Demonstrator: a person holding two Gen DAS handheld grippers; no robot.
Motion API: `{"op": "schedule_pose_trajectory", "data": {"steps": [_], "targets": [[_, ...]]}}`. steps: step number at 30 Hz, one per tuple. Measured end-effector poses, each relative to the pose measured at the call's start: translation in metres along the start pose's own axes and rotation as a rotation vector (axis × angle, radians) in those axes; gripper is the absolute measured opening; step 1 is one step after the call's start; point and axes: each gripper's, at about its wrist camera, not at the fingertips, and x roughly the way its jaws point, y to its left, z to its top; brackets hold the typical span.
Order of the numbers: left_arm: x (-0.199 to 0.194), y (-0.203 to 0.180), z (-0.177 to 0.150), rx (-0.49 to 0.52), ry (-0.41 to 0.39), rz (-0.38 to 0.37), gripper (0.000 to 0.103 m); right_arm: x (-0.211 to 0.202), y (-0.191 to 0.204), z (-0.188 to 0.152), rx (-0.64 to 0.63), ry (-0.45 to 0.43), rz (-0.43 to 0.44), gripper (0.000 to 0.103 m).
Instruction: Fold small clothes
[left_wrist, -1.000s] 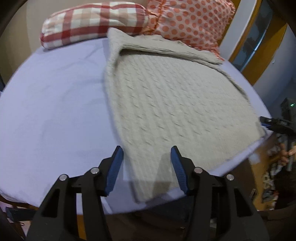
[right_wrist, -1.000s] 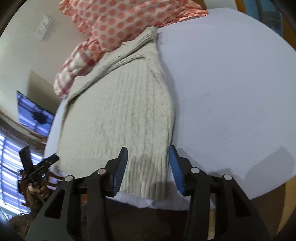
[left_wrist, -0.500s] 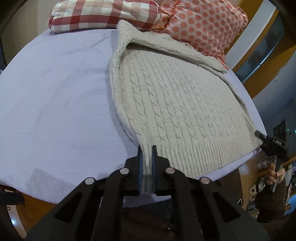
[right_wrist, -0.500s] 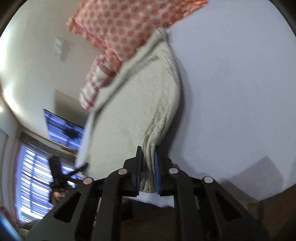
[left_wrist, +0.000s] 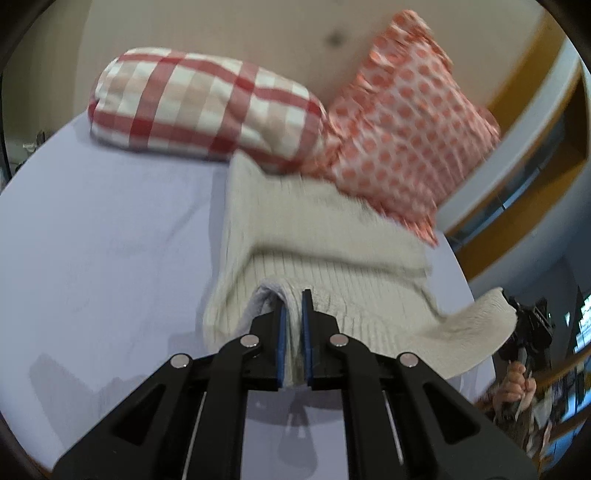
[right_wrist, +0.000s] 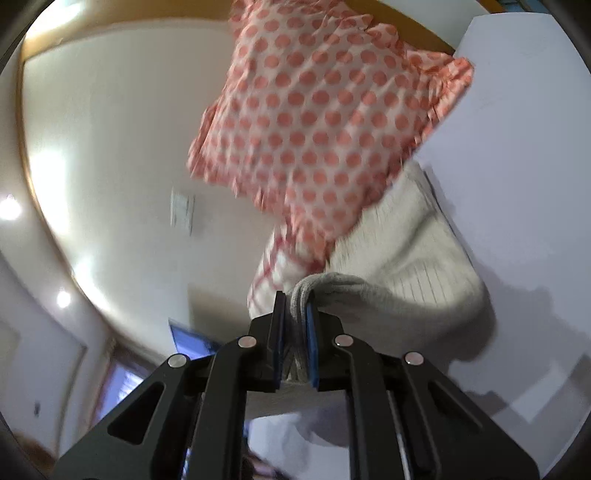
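Now both grippers are clamped on the hem corners of the sweater (left_wrist: 325, 236), which a second ago lay flat and untouched between spread jaws. Left gripper (left_wrist: 293, 325) pinches the ribbed edge at 6 o'clock in its view; right gripper (right_wrist: 295, 325) holds a bunched corner the same way. The hem is lifted off the lilac bed (left_wrist: 110, 236) and doubled back toward 12 o'clock, where the collar end still lies against the plaid pillow (left_wrist: 207, 107) and the dotted pillow (right_wrist: 325, 110). The far corner shows at 3 o'clock in the left view, raised in the other gripper. Judging by this, the first fold, hem to shoulders, is under way but not yet laid down.
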Motion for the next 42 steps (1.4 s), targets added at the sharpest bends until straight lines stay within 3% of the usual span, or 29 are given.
{"op": "schedule_pose_trajectory", "data": {"steps": [4,9,16,17,20,21,23,26,28,31,34,39,42], "targets": [[0.045,0.003,0.063,-0.049,-0.024,0.073,0.007,0.055,-0.008,0.044,0.076,-0.071,-0.034,0.011],[0.114,0.016,0.12,-0.104,-0.005,0.167,0.007,0.134,-0.036,0.087,0.13,-0.075,-0.127,0.011],[0.169,0.041,0.145,-0.189,0.061,0.249,0.008,0.189,-0.064,0.117,0.142,-0.08,-0.287,0.013],[0.172,0.046,0.144,-0.204,0.076,0.25,0.008,0.192,-0.067,0.12,0.157,-0.07,-0.319,0.019],[0.165,0.048,0.141,-0.174,0.082,0.243,0.012,0.197,-0.074,0.125,0.188,-0.009,-0.397,0.053],[0.159,0.045,0.142,-0.144,0.074,0.253,0.015,0.193,-0.067,0.125,0.14,-0.015,-0.403,0.064],[0.147,0.039,0.143,-0.112,0.044,0.3,0.021,0.186,-0.053,0.123,0.058,-0.041,-0.44,0.075],[0.124,0.034,0.151,-0.06,-0.023,0.383,0.024,0.179,-0.035,0.12,-0.029,-0.055,-0.457,0.075],[0.114,0.03,0.149,-0.036,-0.031,0.36,0.027,0.181,-0.022,0.109,-0.109,-0.011,-0.447,0.075],[0.118,0.016,0.136,0.024,0.009,0.285,0.035,0.2,-0.013,0.087,-0.174,0.105,-0.41,0.075],[0.144,0.003,0.118,0.063,0.09,0.261,0.035,0.224,-0.01,0.06,-0.217,0.211,-0.408,0.075],[0.18,0.01,0.109,0.051,0.151,0.341,0.035,0.25,-0.022,0.03,-0.278,0.328,-0.524,0.075],[0.183,0.019,0.11,0.031,0.147,0.377,0.035,0.253,-0.019,0.022,-0.329,0.337,-0.552,0.075]]}}
